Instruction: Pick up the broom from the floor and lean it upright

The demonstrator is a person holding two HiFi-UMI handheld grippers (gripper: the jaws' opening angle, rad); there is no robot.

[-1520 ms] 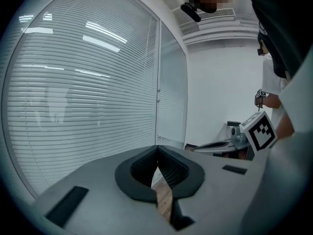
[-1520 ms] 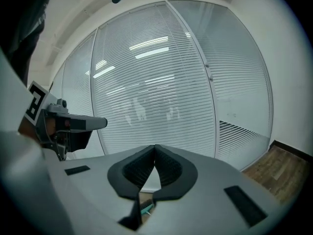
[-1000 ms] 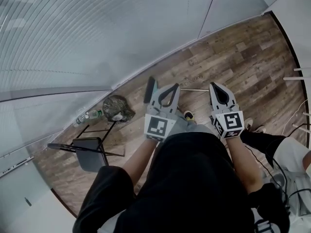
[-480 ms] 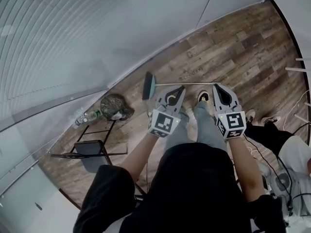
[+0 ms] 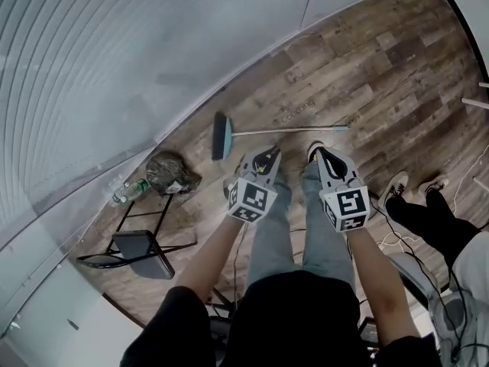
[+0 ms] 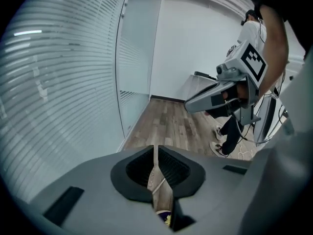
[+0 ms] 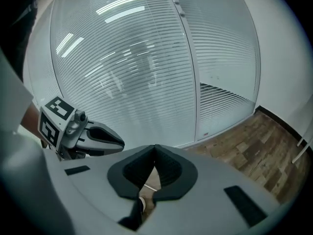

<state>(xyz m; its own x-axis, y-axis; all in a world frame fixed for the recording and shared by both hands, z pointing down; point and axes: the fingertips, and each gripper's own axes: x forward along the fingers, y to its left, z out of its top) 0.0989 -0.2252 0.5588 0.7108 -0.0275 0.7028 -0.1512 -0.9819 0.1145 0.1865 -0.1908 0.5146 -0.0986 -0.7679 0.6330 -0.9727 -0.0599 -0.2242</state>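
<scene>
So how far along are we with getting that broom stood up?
Done: nothing yet. The broom lies flat on the wood floor, its handle running across in front of the person's feet.
In hand: nothing. The left gripper and the right gripper are both shut and empty, held just short of the handle.
Left: open a gripper, grasp the handle, lift the broom and lean it upright.

The wood-plank floor (image 5: 382, 60) carries a broom (image 5: 221, 136) lying flat, a dark bundle (image 5: 170, 173), a bottle (image 5: 130, 191) and a folding chair (image 5: 141, 247).
</scene>
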